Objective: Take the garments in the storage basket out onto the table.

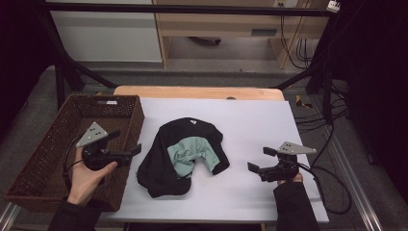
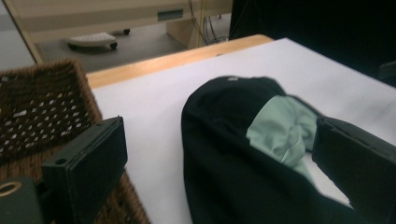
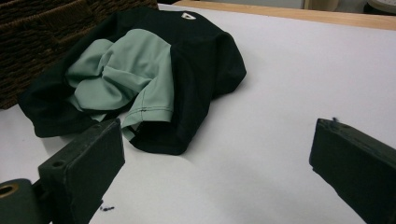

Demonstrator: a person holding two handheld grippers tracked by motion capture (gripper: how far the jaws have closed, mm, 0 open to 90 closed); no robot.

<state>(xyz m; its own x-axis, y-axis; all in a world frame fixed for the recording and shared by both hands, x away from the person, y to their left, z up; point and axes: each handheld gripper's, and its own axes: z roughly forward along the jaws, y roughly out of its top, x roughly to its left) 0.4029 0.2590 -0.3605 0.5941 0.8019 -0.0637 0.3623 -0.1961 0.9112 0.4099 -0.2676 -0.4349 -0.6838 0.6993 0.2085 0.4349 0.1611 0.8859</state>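
Left tool [image 1: 126,145]: is being held at the near right corner of the basket, jaws spread wide with nothing between them; in the left gripper view the jaws are being aimed across the garment's left side.

Right tool [image 1: 262,159]: is being held low over bare white covering, jaws equally wide apart and empty, pointed toward the garment from the right.

Garment [image 1: 182,155]: a black piece with a pale green part [image 3: 122,77] showing, is lying crumpled in a heap at the middle of the bench [image 1: 250,120], apart from both tools.

Basket [image 1: 30,163]: a brown wicker one is standing at the bench's left edge, just beside the garment; nothing is being seen inside it.

Progress: judged as barely begun; the garment is not yet being gripped, folded or moved.

Remaining: judged as the whole handling, starting with a grasp on the cloth.
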